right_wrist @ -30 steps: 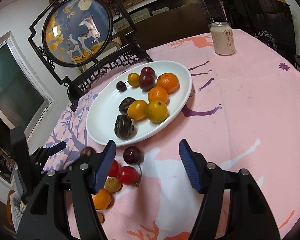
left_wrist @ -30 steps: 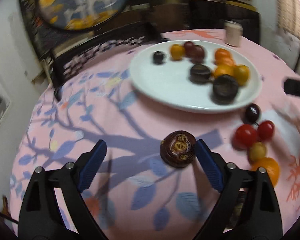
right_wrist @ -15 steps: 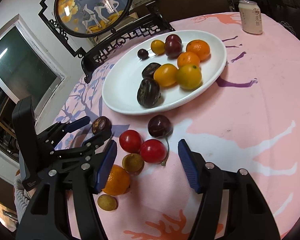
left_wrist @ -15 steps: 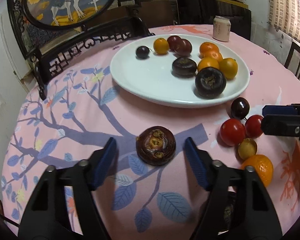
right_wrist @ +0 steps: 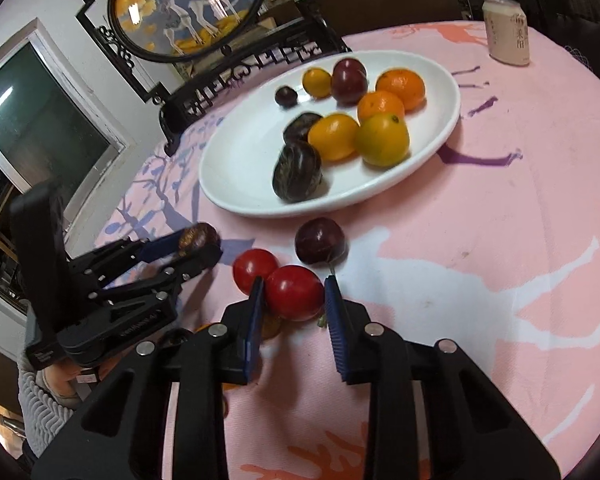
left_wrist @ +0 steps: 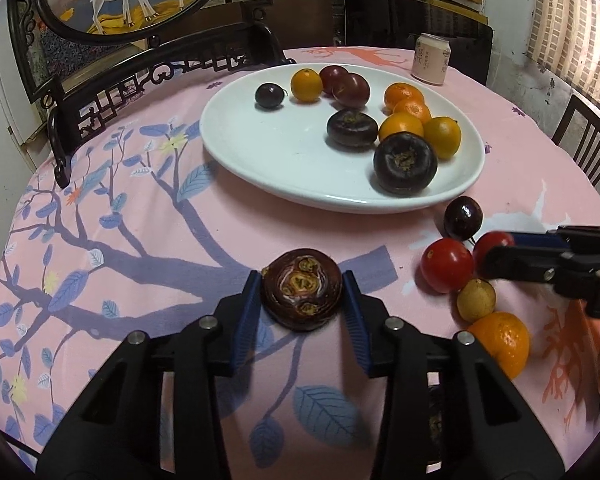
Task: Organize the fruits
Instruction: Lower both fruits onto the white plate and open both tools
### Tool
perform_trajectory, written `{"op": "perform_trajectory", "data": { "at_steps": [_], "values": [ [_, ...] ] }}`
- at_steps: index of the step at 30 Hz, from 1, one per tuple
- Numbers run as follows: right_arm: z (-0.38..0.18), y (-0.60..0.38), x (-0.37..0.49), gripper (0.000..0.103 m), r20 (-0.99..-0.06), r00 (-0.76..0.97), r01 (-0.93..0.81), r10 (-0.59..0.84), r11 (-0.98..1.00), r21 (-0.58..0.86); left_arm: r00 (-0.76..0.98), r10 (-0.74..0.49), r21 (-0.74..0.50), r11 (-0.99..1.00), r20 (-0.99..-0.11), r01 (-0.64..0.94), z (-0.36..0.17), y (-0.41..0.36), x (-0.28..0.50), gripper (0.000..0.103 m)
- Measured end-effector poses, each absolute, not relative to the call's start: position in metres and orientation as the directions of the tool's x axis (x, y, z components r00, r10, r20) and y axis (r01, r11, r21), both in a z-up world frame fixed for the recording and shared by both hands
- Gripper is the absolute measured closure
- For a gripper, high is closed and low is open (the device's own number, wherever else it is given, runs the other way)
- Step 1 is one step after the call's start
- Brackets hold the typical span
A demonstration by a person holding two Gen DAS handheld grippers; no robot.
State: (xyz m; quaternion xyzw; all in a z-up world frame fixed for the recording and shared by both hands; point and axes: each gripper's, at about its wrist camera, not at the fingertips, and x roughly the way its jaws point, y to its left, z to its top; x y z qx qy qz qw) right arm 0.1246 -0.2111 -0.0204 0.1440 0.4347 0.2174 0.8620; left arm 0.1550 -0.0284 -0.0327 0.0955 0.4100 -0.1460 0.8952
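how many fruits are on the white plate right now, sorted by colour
orange or yellow fruits: 5
dark red plums: 2
dark brown flat fruits: 2
small dark cherry: 1
total on the white plate: 10

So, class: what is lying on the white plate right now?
On the white plate: five orange citrus fruits, two dark water chestnuts, two plums, one cherry. Anything behind them is hidden.
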Motion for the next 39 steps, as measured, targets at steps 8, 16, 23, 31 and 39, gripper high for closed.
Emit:
{"op": "perform_trajectory", "data": {
  "at_steps": [8,16,23,31,39],
  "values": [
    [-0.004,-0.234,0.123,0.073,-0.63,0.584,-0.223,0.512,0.847,0.482,0.657,-0.17,0.07,0.944,-0.734,0.322,-0.023,-0.026,0.149,0.062],
    [0.019,-0.245,0.141,0.073,-0.591,0.652,-0.184,0.475,0.856,0.484,0.692,-0.217,0.006,0.953,-0.689,0.304,0.014,-0.035,0.173,0.062],
    [0.012,-0.225,0.184,0.055,-0.641,0.666,-0.146,0.383,0.908,0.392,0.716,-0.169,0.011,0.971,-0.677,0.24,0.015,-0.049,0.209,0.034],
    [0.015,-0.243,0.166,0.046,-0.591,0.696,-0.159,0.407,0.891,0.426,0.709,-0.205,-0.047,0.971,-0.674,0.235,0.018,-0.026,0.2,0.033],
    [0.002,-0.249,0.142,0.043,-0.623,0.664,-0.124,0.414,0.882,0.454,0.681,-0.247,0.027,0.931,-0.689,0.364,0.004,-0.049,0.154,0.026]
  ]
}}
